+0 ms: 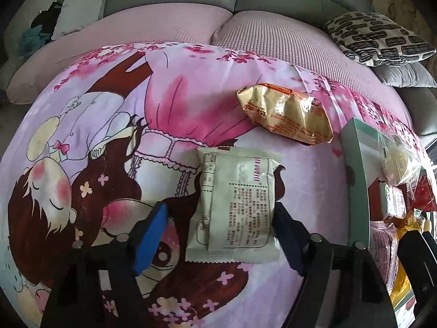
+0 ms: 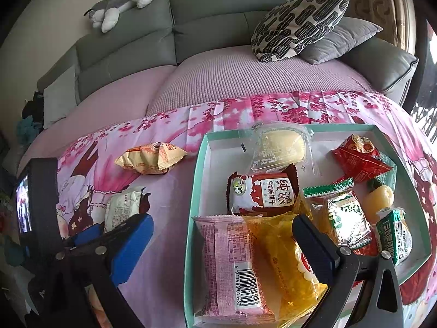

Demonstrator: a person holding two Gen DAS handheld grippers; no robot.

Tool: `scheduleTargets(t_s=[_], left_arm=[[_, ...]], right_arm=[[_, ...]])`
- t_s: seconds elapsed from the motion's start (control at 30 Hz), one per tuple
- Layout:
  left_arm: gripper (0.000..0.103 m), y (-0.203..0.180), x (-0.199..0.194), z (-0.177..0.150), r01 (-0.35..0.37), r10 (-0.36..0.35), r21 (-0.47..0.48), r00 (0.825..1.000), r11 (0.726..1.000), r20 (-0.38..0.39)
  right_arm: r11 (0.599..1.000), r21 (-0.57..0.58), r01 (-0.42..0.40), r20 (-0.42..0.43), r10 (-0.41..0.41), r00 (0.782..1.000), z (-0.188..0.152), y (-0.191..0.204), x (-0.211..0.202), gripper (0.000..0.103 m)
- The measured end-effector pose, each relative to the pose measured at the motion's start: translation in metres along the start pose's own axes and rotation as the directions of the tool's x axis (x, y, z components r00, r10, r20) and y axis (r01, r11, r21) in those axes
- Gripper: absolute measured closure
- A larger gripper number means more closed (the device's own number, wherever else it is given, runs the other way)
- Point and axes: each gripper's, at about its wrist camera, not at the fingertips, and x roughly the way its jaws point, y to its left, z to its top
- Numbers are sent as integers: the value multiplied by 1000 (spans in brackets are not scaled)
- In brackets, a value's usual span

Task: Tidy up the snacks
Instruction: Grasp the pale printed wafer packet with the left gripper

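A white snack packet [image 1: 236, 205] lies on the pink cartoon cloth. My left gripper [image 1: 221, 237] is open, its blue fingers on either side of the packet's near end; the right finger touches its edge. A gold-orange packet [image 1: 286, 112] lies farther back; it also shows in the right wrist view [image 2: 150, 157]. My right gripper [image 2: 221, 248] is open and empty above the teal box [image 2: 195, 191], over a pink packet [image 2: 232, 262] and a yellow packet [image 2: 289, 268]. The white packet [image 2: 123, 207] shows left of the box.
The box also holds a red-brown biscuit packet [image 2: 262, 194], a clear-wrapped cake [image 2: 281, 147], a red packet [image 2: 360, 158] and green-wrapped sweets [image 2: 344, 216]. A grey sofa [image 2: 218, 27] with patterned cushion [image 2: 297, 22] stands behind. The box wall [image 1: 355, 164] is right of the left gripper.
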Motion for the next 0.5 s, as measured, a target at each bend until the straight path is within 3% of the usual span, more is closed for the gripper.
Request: scheduleTargets(t_s=[0.33,0.5], left_arm=[[43,5,-1,1,-9,9,-9,1000,1000,11],[44,6,-1,3,3,-3,-11,1000,1000,8]], right_arm=[[1000,-6,7,-1,-7,1000,-1,0,1,0],[999,-22,24,-5,-24,1000,-2,3,3,0]])
